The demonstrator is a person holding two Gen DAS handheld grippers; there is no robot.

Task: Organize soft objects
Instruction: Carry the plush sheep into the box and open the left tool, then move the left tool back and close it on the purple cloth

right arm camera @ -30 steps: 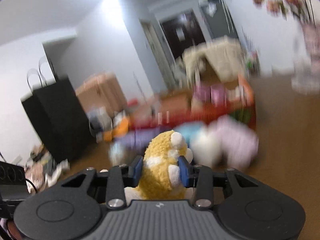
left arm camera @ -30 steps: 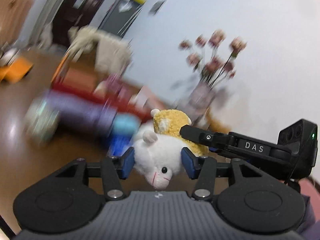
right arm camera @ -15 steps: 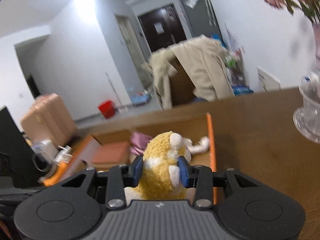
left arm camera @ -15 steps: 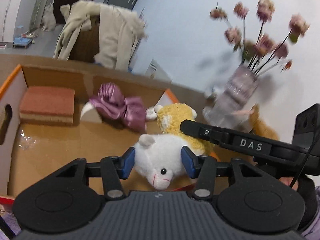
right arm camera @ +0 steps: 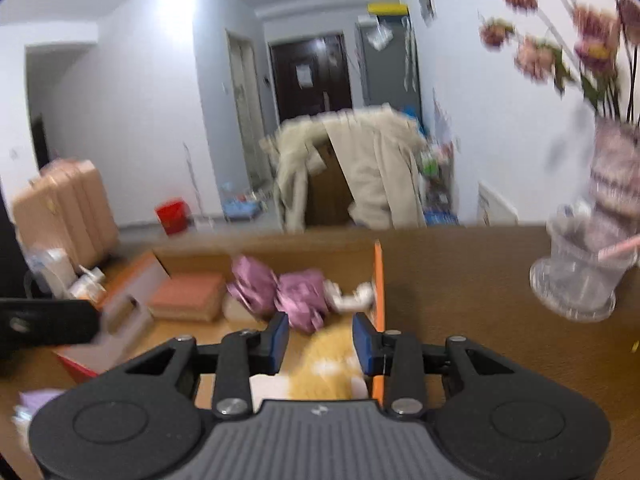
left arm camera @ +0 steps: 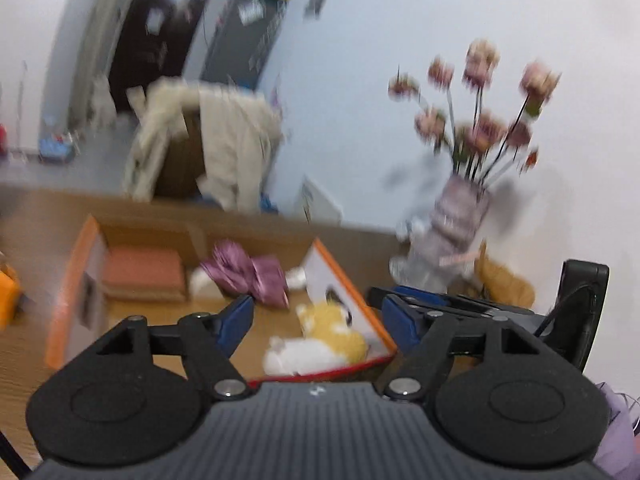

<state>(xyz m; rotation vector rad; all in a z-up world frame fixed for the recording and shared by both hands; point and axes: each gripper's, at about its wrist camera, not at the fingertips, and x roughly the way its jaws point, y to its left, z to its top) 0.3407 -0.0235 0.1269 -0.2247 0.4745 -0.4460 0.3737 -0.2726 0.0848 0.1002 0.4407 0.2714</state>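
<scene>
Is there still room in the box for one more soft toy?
Yes. In the box, bare floor shows between the pink cushion and the white and yellow plush toys, in front of the purple cloth. The right-hand corner, where the toys lie, is crowded.
</scene>
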